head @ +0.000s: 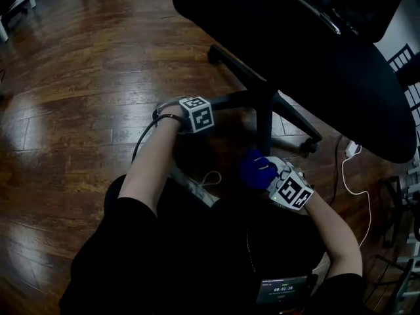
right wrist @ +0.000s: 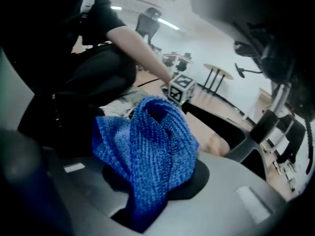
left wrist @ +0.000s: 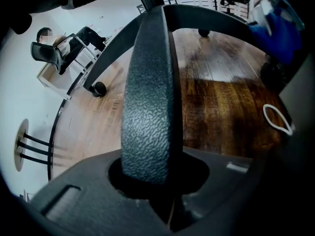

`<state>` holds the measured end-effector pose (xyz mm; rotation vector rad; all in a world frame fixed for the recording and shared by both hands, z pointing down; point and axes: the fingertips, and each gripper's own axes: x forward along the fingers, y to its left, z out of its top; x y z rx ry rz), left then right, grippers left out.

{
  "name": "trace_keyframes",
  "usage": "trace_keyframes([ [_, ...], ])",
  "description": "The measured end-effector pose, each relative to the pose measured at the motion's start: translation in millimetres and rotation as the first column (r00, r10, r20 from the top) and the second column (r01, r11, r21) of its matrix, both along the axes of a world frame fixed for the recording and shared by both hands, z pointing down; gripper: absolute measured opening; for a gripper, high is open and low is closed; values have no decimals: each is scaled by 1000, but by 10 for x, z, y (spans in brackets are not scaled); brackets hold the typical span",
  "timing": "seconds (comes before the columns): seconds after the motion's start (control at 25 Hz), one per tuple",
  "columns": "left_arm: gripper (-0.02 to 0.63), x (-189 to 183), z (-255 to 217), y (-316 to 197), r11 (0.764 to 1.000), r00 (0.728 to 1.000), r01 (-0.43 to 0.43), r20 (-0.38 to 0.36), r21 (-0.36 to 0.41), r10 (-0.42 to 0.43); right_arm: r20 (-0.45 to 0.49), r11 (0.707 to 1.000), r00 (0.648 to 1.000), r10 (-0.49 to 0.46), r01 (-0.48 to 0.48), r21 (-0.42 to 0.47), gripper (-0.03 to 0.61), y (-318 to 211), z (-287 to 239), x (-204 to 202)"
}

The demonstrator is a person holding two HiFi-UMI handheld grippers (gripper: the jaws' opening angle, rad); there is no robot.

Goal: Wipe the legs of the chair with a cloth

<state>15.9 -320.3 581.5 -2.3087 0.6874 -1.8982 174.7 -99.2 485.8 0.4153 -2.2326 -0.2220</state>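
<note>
1. Left gripper [head: 209,105] [left wrist: 157,178]: jaws clamped on a black textured chair leg [head: 230,100] [left wrist: 147,92], centre of the head view. The grip appears to steady the base.
2. Right gripper [head: 268,174] [right wrist: 152,181]: jaws closed on a bunched blue knitted cloth [head: 254,169] [right wrist: 147,141], which spills up out of them.
3. Cloth sits lower centre-right of the head view, near the foot of the black centre column [head: 263,126]. No contact with any leg shows in either view.
4. Black office chair seat [head: 315,38] fills the upper right. One leg runs up-left to a black castor [head: 214,53], another down-right to a second castor [head: 310,144].
5. Dark glossy wooden floor [head: 79,77] underneath; a white cable [head: 346,179] lies at right.
6. Progress, as a judgement: chair held and cloth in hand, but no wiping stroke is on a leg at this instant. No leg looks visibly cleaner than another, so which ones are done cannot be told. Several legs are likely left.
</note>
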Motion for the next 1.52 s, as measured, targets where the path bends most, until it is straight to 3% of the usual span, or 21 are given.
trace_keyframes([
  [0.08, 71, -18, 4, 5, 1000, 1000, 5, -1, -2, -5, -25, 999, 999, -41, 41, 8, 104, 179, 53, -15],
  [0.4, 72, -32, 1, 22, 1000, 1000, 13, -3, -2, -13, 7, 999, 999, -45, 45, -4, 106, 163, 32, -22],
  [0.6, 72, 0, -9, 30, 1000, 1000, 16, -10, -3, -16, -52, 995, 995, -84, 87, 44, 106, 157, 41, -1],
  [0.92, 72, 4, -37, -2, 1000, 1000, 8, 2, -9, -8, -35, 997, 998, -43, 45, 70, 106, -251, -43, 30],
  [1.28, 72, -19, -31, 21, 1000, 1000, 13, 6, -15, -13, -25, 984, 996, 84, -79, 160, 106, -1241, -253, 58],
  [1.52, 72, 14, -49, 35, 1000, 1000, 9, -3, -15, -9, 33, 926, 963, 267, -266, 268, 106, -1888, -475, 121],
])
